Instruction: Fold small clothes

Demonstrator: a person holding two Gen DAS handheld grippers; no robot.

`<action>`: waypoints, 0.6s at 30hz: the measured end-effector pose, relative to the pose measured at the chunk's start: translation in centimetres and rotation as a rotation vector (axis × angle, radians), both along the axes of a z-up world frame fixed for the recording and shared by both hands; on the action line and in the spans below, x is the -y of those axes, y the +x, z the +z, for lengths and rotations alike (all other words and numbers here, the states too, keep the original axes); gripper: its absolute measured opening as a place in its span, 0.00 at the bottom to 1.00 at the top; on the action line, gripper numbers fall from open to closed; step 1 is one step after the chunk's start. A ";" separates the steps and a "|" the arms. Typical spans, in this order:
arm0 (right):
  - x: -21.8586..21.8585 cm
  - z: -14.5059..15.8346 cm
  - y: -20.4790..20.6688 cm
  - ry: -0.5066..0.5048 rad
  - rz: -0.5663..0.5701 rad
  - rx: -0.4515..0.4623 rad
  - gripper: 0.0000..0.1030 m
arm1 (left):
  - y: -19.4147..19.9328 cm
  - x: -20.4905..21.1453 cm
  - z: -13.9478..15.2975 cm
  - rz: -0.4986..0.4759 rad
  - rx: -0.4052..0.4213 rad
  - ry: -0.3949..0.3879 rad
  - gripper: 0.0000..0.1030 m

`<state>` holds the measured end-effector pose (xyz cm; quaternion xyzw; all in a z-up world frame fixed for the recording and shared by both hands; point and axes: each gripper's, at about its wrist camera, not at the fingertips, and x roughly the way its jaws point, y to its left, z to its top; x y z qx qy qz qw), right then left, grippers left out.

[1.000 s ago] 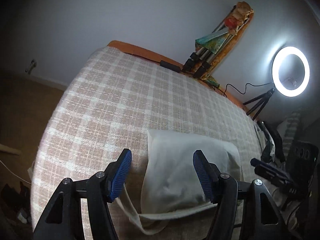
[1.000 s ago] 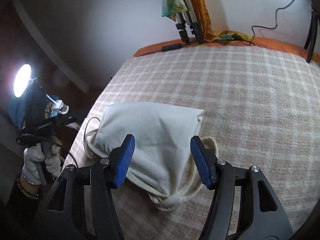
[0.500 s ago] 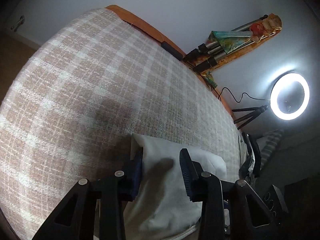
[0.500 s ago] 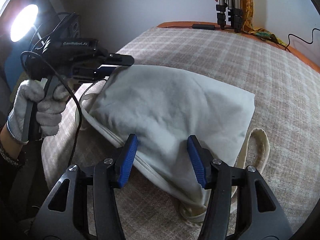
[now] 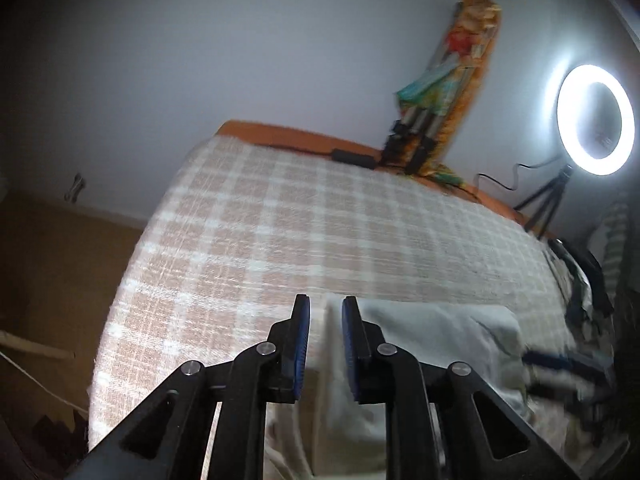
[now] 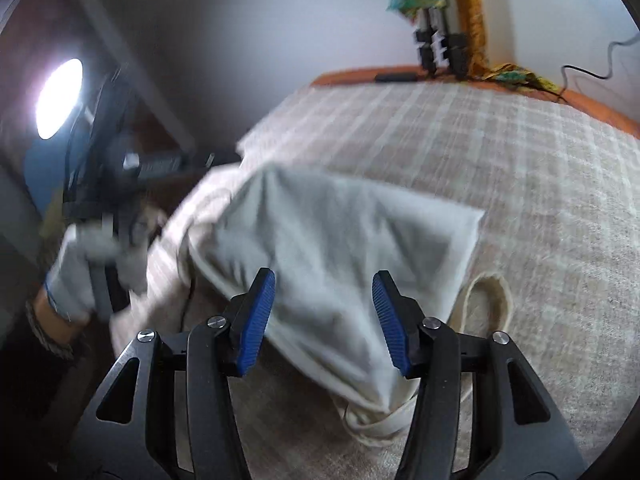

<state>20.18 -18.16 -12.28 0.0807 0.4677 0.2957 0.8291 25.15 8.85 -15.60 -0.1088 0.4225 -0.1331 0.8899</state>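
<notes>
I read this as early in the fold; the cream cloth tote bag [image 6: 340,256] lies on the checked bedspread [image 5: 320,220] near its front edge, bunched rather than flat, one loop handle [image 6: 490,300] trailing beside it, and no clean crease shows yet; squaring the panel, tucking the handles and doubling it over all look left to do.

My left gripper [image 5: 325,344] has just been closing; its blue pads stand narrowly apart with the bag's left corner rising between them; whether they already pinch the cloth I cannot tell, since a sliver of gap shows on each side. My right gripper [image 6: 323,320] has eased inward a little but its jaws are released, spread wide above the bag's near edge, touching nothing that I can see.

The left wrist view gives me the ring light [image 5: 596,120] on its tripod and the far side of the bed, but hides the handles; the right wrist view shows the whole bag, the loop handle and the gloved hand [image 6: 92,268] that carries the left tool, blurred, at the bed's left edge, though not those pads themselves.
</notes>
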 end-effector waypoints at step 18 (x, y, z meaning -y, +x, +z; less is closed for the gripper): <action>6.4 -2.1 2.7 -0.143 -0.184 -0.051 0.49 | -9.3 -0.7 -3.1 -0.055 -0.036 0.185 0.43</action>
